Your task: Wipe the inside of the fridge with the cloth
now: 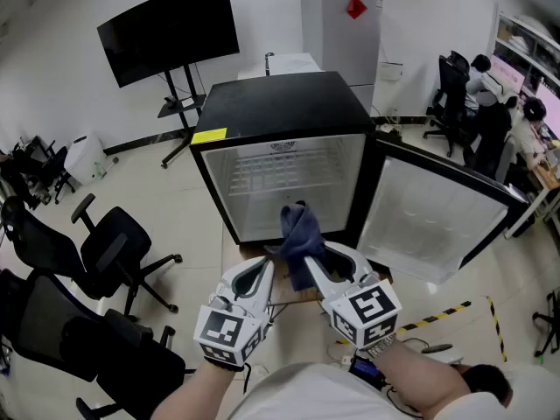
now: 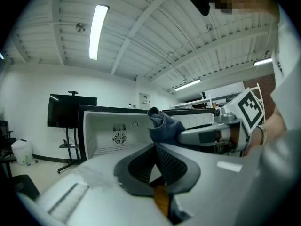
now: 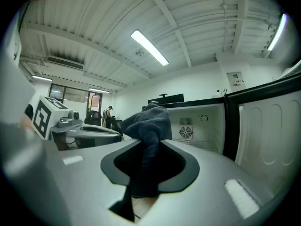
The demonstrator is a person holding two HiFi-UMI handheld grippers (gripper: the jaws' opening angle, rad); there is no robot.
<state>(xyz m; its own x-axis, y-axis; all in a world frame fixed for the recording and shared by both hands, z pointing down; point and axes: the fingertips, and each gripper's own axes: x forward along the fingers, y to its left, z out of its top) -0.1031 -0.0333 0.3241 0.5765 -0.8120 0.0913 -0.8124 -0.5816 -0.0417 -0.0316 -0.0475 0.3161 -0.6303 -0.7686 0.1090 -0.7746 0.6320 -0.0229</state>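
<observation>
A small black fridge (image 1: 280, 116) stands on the floor with its door (image 1: 437, 217) swung open to the right. Its white inside (image 1: 289, 182) holds a wire shelf. My right gripper (image 1: 308, 256) is shut on a dark blue cloth (image 1: 300, 234), which bunches above the jaws just in front of the opening. In the right gripper view the cloth (image 3: 148, 126) fills the gap between the jaws, with the fridge (image 3: 197, 126) beyond. My left gripper (image 1: 265, 265) is shut and empty, close beside the right one. The left gripper view shows the cloth (image 2: 162, 126) and the fridge (image 2: 117, 135).
Black office chairs (image 1: 114, 252) crowd the floor at the left. A TV on a stand (image 1: 171, 29) and a tall white cabinet (image 1: 346, 33) stand behind the fridge. People sit at desks (image 1: 490, 103) at the far right. Yellow-black tape (image 1: 446, 313) marks the floor.
</observation>
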